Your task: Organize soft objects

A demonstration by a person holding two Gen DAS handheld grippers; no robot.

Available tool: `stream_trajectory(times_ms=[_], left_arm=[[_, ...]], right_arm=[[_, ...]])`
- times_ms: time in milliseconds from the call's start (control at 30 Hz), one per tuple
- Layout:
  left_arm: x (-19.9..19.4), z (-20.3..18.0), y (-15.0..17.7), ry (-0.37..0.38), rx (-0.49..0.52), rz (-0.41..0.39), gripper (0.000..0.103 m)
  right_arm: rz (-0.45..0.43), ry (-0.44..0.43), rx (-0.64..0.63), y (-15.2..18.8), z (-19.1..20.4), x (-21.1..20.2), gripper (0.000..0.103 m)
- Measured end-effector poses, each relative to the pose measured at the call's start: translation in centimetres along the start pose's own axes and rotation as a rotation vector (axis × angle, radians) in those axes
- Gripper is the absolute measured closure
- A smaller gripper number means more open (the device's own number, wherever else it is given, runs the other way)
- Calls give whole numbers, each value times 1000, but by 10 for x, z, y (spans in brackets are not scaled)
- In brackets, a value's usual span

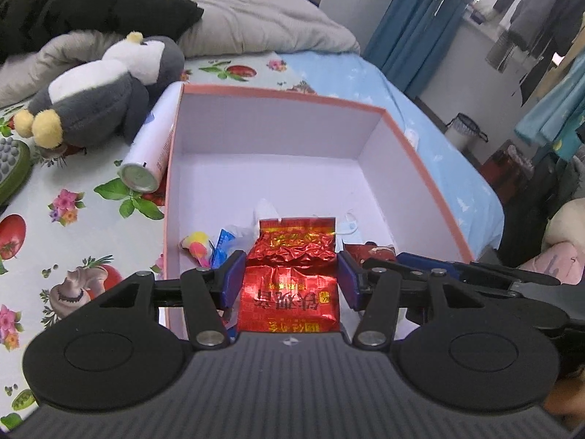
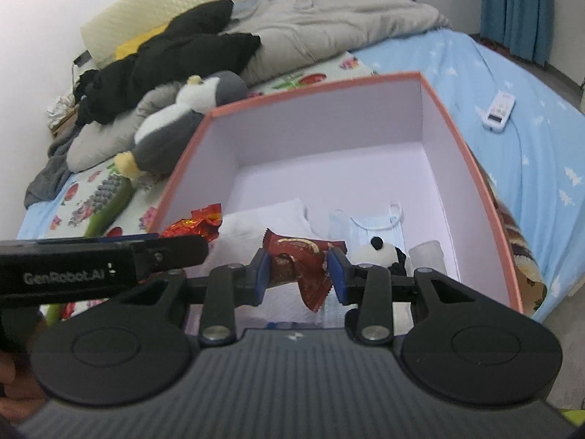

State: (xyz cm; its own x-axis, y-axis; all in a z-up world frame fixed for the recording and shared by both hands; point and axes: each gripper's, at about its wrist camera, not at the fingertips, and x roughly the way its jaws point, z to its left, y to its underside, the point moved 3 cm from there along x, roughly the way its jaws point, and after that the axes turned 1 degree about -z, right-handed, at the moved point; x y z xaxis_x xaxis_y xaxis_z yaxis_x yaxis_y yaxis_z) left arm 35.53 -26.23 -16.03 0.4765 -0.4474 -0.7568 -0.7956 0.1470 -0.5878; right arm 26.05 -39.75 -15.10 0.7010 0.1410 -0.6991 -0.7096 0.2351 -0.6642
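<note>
A pink-rimmed box (image 1: 420, 153) with white walls sits on the bed; it also shows in the right wrist view (image 2: 471, 168). My left gripper (image 1: 290, 278) is shut on a red foil tea packet (image 1: 290, 278), held over the box's near edge. My right gripper (image 2: 298, 272) is shut on a dark red snack wrapper (image 2: 303, 267) over the box. Inside lie a face mask (image 2: 369, 225), a small panda toy (image 2: 380, 256), a white tissue pack (image 2: 263, 219) and a yellow-pink plush (image 1: 197, 245). A grey penguin plush (image 1: 98, 102) lies left of the box.
A white spray can (image 1: 150, 146) lies against the box's left wall. A green massage brush (image 1: 11, 164) is at far left. Grey quilt (image 1: 256, 11) and black clothes (image 1: 91, 0) pile behind. A white remote (image 2: 499, 109) lies on the blue sheet.
</note>
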Motion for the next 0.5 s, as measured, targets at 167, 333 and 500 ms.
stream_trajectory(times_ms=[167,333,500], left_arm=[[10,5,-3,-7,-11,12,38],[2,5,-4,-12,-8,-5,31],[-28,0,-11,0,2,-59,31]], right_arm=[[34,11,26,3,-13,18,64],[57,4,31,6,-15,23,56],[21,0,36,-1,-12,7,54]])
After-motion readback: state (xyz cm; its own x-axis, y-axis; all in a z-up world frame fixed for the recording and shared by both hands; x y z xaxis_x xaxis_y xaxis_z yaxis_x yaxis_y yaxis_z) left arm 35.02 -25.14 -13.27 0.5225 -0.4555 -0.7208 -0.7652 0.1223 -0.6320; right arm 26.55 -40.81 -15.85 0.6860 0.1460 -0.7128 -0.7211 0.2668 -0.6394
